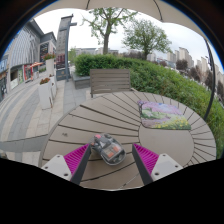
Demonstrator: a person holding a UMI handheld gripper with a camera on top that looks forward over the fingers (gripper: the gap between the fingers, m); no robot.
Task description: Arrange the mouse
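The claw (pixel 104 160) is standing released, its two fingers spread wide with their magenta pads (pixel 77 157) facing inward. The mouse (pixel 107 149), a glossy dark-and-silver thing, is lying on the round slatted wooden surface (pixel 100 115) between the fingers, with a gap showing on either side, so nothing is pressing on it. To the right, a pale rectangular mat (pixel 172 143) is resting on the surface, and farther right a colourful book or magazine (pixel 163 113) is lying near the rim. Beyond the far edge a wooden chair (pixel 110 81) is standing, with a green hedge (pixel 160 75) and trees (pixel 130 30) rising behind it.
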